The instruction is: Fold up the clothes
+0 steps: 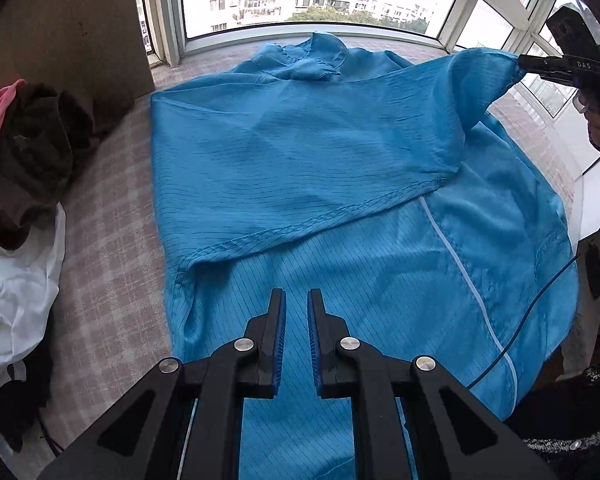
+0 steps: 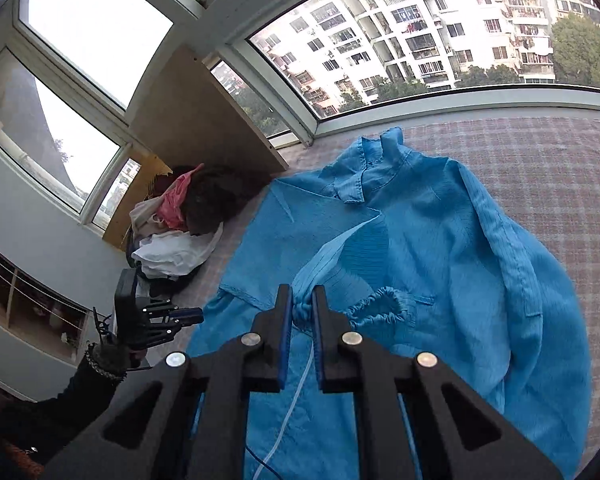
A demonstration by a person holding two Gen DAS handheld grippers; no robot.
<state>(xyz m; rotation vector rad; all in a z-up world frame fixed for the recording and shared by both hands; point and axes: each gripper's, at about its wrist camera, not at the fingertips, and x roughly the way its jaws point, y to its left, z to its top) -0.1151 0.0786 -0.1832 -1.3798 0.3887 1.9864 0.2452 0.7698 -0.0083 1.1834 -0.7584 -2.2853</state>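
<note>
A blue work jacket (image 1: 300, 168) lies spread on a checked bed cover (image 1: 112, 280), collar (image 1: 320, 56) towards the window and a white zip line (image 1: 460, 264) down its front. My right gripper (image 1: 520, 65) is shut on the gathered cuff (image 2: 302, 308) of one sleeve and holds that sleeve lifted off the jacket's right side. The other elastic cuff (image 2: 384, 300) rests on the jacket body. My left gripper (image 1: 297, 312) hovers over the jacket's lower part, its fingers a narrow gap apart with nothing between them; it also shows as the left gripper (image 2: 188, 314) beside the hem.
A heap of other clothes (image 1: 24, 168), pink, dark and white, lies at the left of the cover. A wooden board (image 1: 80, 40) leans behind it. Window frames (image 1: 168, 12) ring the far side. A thin blue cable (image 1: 540, 300) hangs over the jacket's right edge.
</note>
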